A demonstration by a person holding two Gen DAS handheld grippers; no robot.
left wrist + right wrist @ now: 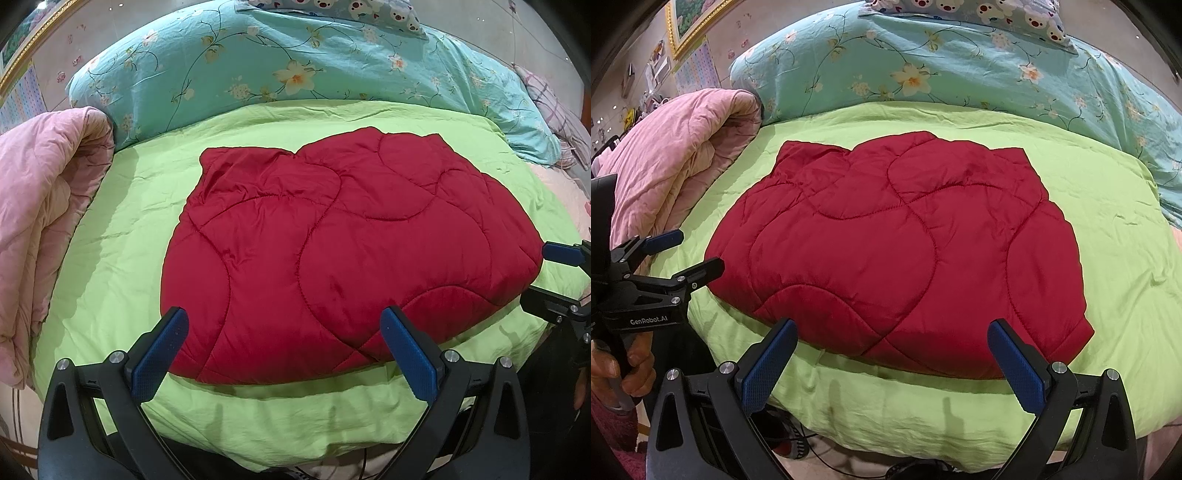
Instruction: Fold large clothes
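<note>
**Red quilted jacket lying folded on the bed**

The left claw (pixel 679 254), its body reading "GenRobot.AI", is hanging released beside the red quilted jacket (pixel 897 251), which is resting on the green sheet (pixel 1115 229). The right claw (pixel 892 363) is gaping empty at its near edge. Only the right wrist view is showing a hand (pixel 624 373) gripping the handle.

"GenRobot.AI" is printed on the left tongs (pixel 687 254).
</note>
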